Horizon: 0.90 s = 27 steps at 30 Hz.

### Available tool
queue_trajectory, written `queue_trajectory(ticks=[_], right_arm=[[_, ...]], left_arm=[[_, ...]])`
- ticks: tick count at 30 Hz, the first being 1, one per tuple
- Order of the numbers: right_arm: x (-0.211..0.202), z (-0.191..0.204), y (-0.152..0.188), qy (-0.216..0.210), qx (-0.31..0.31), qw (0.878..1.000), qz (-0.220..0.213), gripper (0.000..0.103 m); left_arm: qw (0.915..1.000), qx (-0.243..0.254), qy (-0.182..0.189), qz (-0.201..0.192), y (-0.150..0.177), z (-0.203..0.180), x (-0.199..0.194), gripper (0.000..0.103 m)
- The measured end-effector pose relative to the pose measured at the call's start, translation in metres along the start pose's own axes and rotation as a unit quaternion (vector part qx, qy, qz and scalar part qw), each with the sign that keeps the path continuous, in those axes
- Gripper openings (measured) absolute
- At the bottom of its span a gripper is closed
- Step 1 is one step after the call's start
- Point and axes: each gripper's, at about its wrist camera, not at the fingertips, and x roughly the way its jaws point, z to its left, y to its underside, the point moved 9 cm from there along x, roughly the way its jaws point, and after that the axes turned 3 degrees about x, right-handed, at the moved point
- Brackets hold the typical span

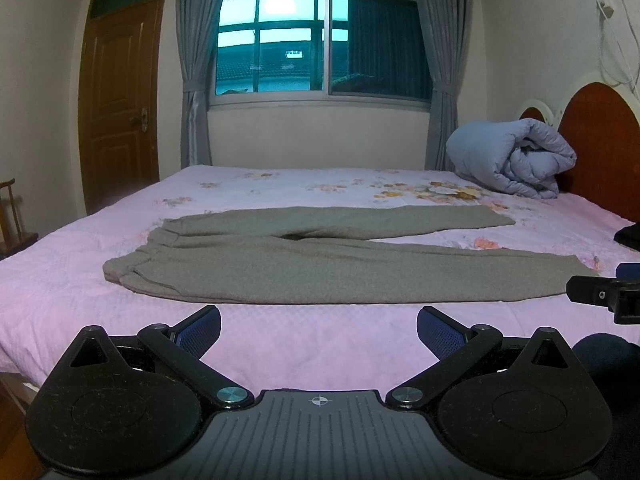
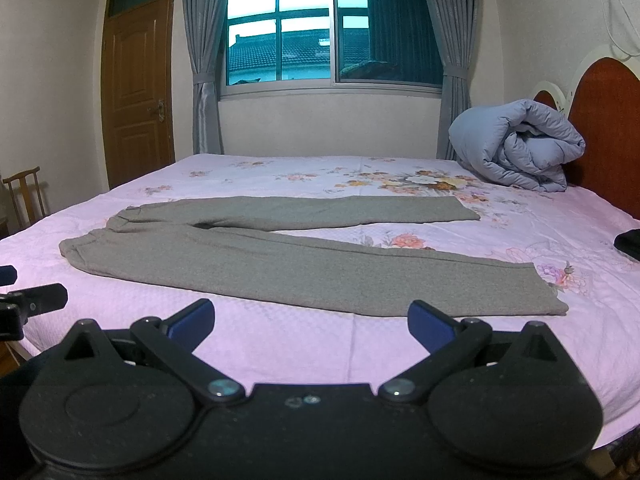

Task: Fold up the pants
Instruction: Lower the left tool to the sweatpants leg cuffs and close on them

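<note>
Grey pants lie flat on the pink bed sheet, waistband to the left, the two legs spread apart toward the right. They also show in the right wrist view. My left gripper is open and empty, hovering at the near bed edge just short of the nearer leg. My right gripper is open and empty, just short of the nearer leg toward its cuff. Each gripper shows at the edge of the other's view, the right one and the left one.
A rolled blue-grey duvet sits at the far right against the red headboard. A dark object lies at the right bed edge. A wooden chair and a door stand at the left.
</note>
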Motion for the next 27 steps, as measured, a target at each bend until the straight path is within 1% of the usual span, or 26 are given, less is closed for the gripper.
queue_trajectory(ticks=[2, 3, 6, 9, 12, 13, 15, 18, 19, 21, 22, 24, 27], right_arm=[[0.001, 0.002, 0.000, 0.000, 0.000, 1.000, 0.001, 0.097], [0.000, 0.000, 0.000, 0.000, 0.003, 1.000, 0.003, 0.097], [-0.001, -0.006, -0.009, -0.013, 0.019, 1.000, -0.006, 0.097], [0.007, -0.015, -0.025, -0.013, 0.029, 0.999, -0.015, 0.097], [0.027, -0.023, -0.047, -0.009, 0.032, 0.999, -0.020, 0.097], [0.035, -0.026, -0.057, -0.005, 0.031, 0.999, -0.024, 0.097], [0.049, -0.031, -0.076, -0.002, 0.028, 0.999, -0.030, 0.097], [0.072, -0.034, -0.100, 0.003, 0.023, 0.999, -0.036, 0.097], [0.080, -0.035, -0.107, 0.005, 0.022, 0.999, -0.037, 0.097], [0.098, -0.038, -0.120, 0.007, 0.019, 0.999, -0.039, 0.097], [0.107, -0.039, -0.125, 0.010, 0.016, 0.999, -0.039, 0.097], [0.129, -0.041, -0.134, 0.019, 0.008, 0.999, -0.038, 0.097], [0.165, -0.045, -0.144, 0.029, 0.007, 0.999, -0.032, 0.097]], left_arm=[[1.0000, -0.003, -0.004, 0.003, 0.001, 0.001, -0.001, 0.103], [0.9999, -0.012, -0.009, 0.007, 0.000, 0.006, 0.000, 0.103], [0.9986, -0.051, 0.002, 0.015, -0.005, 0.018, 0.003, 0.103], [0.9972, -0.071, -0.017, 0.017, -0.016, 0.044, 0.019, 0.103], [0.9969, -0.066, -0.041, 0.012, -0.035, 0.072, 0.045, 0.103], [0.9969, -0.065, -0.044, 0.014, -0.041, 0.081, 0.054, 0.103], [0.9969, -0.066, -0.040, 0.015, -0.056, 0.102, 0.077, 0.103], [0.9964, -0.064, -0.054, 0.009, -0.076, 0.138, 0.115, 0.103], [0.9963, -0.062, -0.058, 0.014, -0.081, 0.149, 0.129, 0.103], [0.9950, -0.062, -0.071, 0.032, -0.089, 0.179, 0.167, 0.103], [0.9941, -0.070, -0.072, 0.040, -0.093, 0.196, 0.187, 0.103], [0.9923, -0.088, -0.075, 0.044, -0.102, 0.223, 0.222, 0.103], [0.9891, -0.096, -0.099, 0.051, -0.111, 0.262, 0.281, 0.103]])
